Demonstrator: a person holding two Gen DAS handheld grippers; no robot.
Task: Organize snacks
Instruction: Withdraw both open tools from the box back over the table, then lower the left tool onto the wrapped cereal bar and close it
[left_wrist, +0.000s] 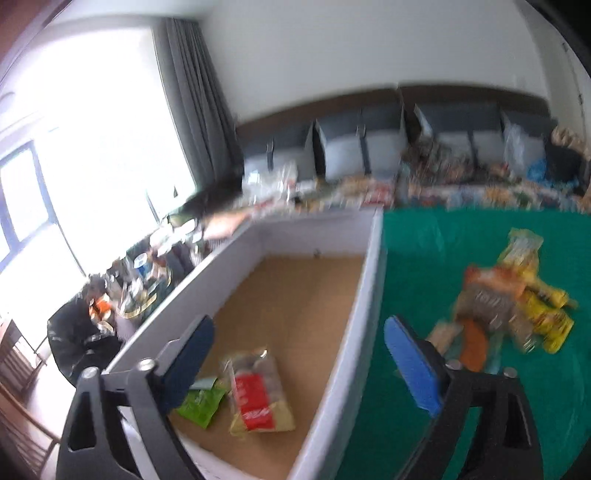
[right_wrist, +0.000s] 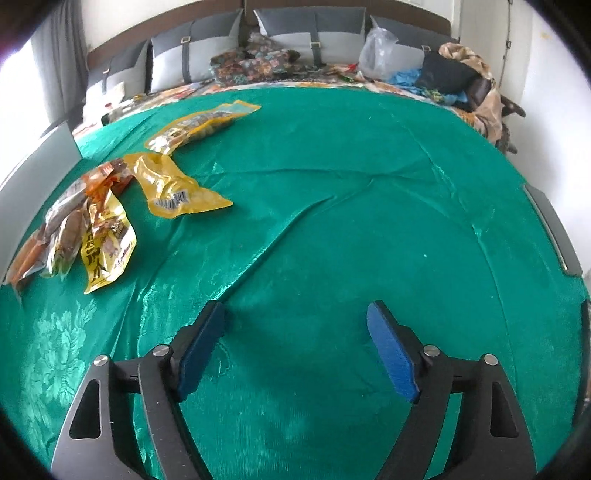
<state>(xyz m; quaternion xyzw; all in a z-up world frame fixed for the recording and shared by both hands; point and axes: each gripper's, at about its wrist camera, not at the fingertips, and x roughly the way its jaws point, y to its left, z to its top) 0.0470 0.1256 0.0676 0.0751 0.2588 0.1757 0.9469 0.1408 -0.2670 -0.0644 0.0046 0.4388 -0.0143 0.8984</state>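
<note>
My left gripper (left_wrist: 299, 334) is open and empty, above the near right wall of a grey box (left_wrist: 364, 295) with a brown floor. In the box lie a red and yellow snack packet (left_wrist: 258, 395) and a green packet (left_wrist: 201, 404). A blurred pile of orange and yellow snack packets (left_wrist: 506, 295) lies on the green cloth to the right of the box. My right gripper (right_wrist: 295, 314) is open and empty over bare green cloth (right_wrist: 351, 221). The same pile shows at the left in the right wrist view: yellow packets (right_wrist: 173, 184), a long yellow packet (right_wrist: 201, 125) and orange-brown packets (right_wrist: 77, 221).
The grey box wall (right_wrist: 37, 173) stands at the left edge of the right wrist view. Grey cushions (right_wrist: 295, 33), a patterned blanket, a clear plastic bag (right_wrist: 376, 55) and clothes lie behind the cloth. A window and grey curtain (left_wrist: 192, 92) are at the left.
</note>
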